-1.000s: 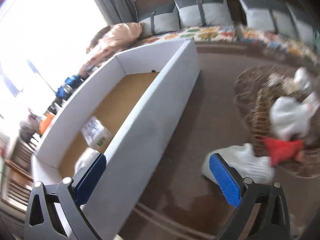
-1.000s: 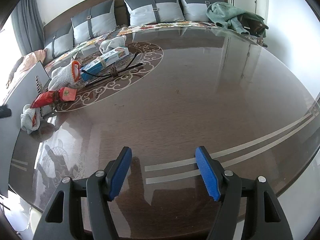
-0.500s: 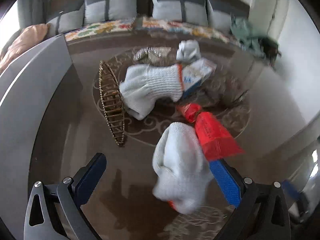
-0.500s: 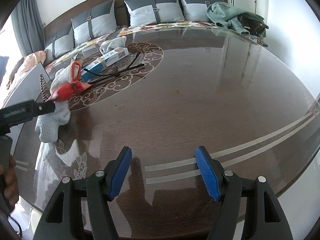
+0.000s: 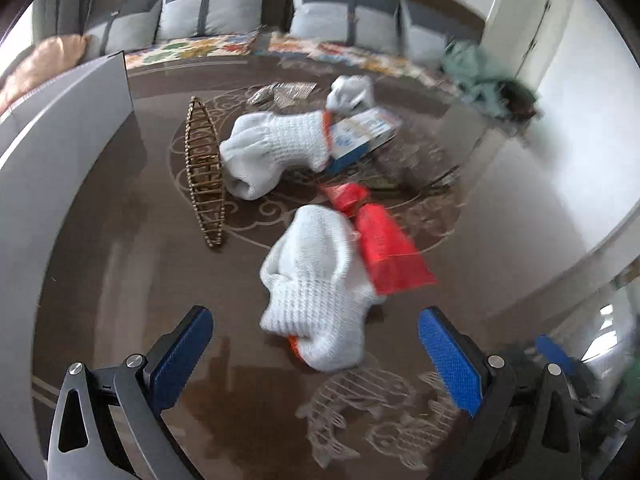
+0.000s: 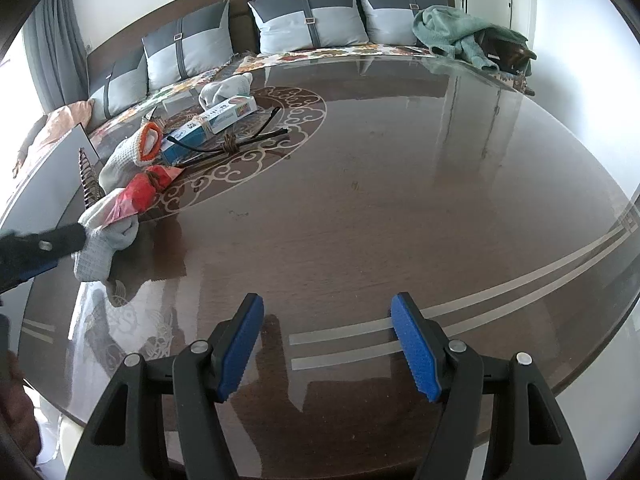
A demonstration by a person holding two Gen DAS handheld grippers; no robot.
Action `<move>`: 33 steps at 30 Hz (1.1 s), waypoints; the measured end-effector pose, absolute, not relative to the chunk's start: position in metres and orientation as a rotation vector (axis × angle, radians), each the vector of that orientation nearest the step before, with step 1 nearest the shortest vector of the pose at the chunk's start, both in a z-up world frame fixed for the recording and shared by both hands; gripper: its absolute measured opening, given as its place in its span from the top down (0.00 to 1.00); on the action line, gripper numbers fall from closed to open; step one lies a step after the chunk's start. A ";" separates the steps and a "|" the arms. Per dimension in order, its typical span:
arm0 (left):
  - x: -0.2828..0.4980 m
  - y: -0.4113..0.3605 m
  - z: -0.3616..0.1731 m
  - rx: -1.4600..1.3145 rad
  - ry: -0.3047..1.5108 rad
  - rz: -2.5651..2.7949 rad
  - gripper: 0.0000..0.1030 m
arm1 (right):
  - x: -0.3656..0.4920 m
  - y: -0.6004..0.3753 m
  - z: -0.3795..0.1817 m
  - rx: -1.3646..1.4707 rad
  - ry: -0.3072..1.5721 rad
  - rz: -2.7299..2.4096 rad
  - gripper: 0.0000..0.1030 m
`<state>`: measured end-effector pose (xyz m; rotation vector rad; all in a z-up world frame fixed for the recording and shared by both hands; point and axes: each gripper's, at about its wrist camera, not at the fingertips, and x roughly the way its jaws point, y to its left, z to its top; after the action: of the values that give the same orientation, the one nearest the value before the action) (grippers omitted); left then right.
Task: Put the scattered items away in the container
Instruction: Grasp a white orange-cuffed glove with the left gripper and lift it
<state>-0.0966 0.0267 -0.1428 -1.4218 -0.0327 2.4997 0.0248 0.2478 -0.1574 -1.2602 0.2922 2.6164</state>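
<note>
My left gripper (image 5: pixel 316 350) hangs wide open over the table (image 5: pixel 132 288), its blue pads on either side of the nearest white glove (image 5: pixel 316 280) without touching it and with nothing gripped. My right gripper (image 6: pixel 328 346) is open too, though less widely, and empty above the bare table near its front edge.

Only my left camera shows the container (image 5: pixel 60 136) as a long pale wall along the table's left edge; its inside is out of sight. From the right camera that wall (image 6: pixel 48 176) is a thin sliver at the far left.

The red bag (image 5: pixel 380 248) lies against the glove's right side, and behind them a second white glove (image 5: pixel 276 148) rests against a blue-and-white box (image 5: pixel 360 136). A woven gold basket (image 5: pixel 204 172) stands on its edge between that glove and the container.

The right camera alone picks out the black spectacles (image 6: pixel 236 140) beside the box (image 6: pixel 212 124); in the left view they dissolve into blur. It also shows my left tool as a dark bar cut off at the frame's left edge (its pads cannot be seen from there). A third white bundle (image 5: pixel 350 90) sits beyond the box, too smeared to name.
</note>
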 end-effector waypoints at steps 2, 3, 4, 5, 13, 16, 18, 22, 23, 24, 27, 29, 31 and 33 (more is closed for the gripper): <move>-0.105 0.022 -0.148 -1.473 -0.082 2.497 0.00 | 0.025 0.249 -0.157 -1.260 0.299 2.619 0.34; -0.107 0.018 -0.149 -1.482 -0.111 2.498 0.00 | 0.025 0.249 -0.157 -1.260 0.299 2.619 0.34; -0.109 0.015 -0.150 -1.489 -0.133 2.497 0.00 | 0.025 0.249 -0.157 -1.260 0.298 2.619 0.34; -0.111 0.014 -0.150 -1.492 -0.141 2.492 0.00 | 0.025 0.249 -0.157 -1.260 0.296 2.618 0.34; -0.125 0.039 -0.160 -1.498 -0.074 2.376 0.00 | 0.025 0.247 -0.157 -1.260 0.283 2.613 0.34; -0.125 0.046 -0.160 -1.492 -0.037 2.376 0.07 | 0.026 0.248 -0.157 -1.260 0.288 2.615 0.34; -0.123 0.044 -0.156 -1.489 -0.034 2.383 0.44 | 0.026 0.248 -0.157 -1.261 0.288 2.616 0.34; -0.115 0.030 -0.148 -1.524 -0.084 2.404 0.63 | 0.026 0.247 -0.157 -1.258 0.283 2.614 0.34; -0.110 0.026 -0.147 -1.534 -0.094 2.419 0.63 | 0.026 0.246 -0.157 -1.259 0.279 2.612 0.34; -0.103 0.024 -0.148 -1.546 -0.104 2.432 0.63 | 0.026 0.246 -0.157 -1.259 0.275 2.611 0.34; -0.083 0.025 -0.149 -1.541 -0.101 2.459 0.63 | 0.026 0.246 -0.157 -1.256 0.282 2.613 0.34; -0.069 0.031 -0.149 -1.514 -0.079 2.480 0.63 | 0.027 0.250 -0.156 -1.252 0.319 2.623 0.34; -0.063 0.035 -0.150 -1.495 -0.056 2.501 0.63 | 0.030 0.259 -0.154 -1.242 0.415 2.644 0.34; -0.060 0.036 -0.151 -1.483 -0.049 2.518 0.63 | 0.033 0.270 -0.153 -1.228 0.534 2.671 0.34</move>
<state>-0.0596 0.0362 -0.1510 -1.4834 -0.0491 2.5177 0.0331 0.2698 -0.1533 -1.2283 0.5340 2.6712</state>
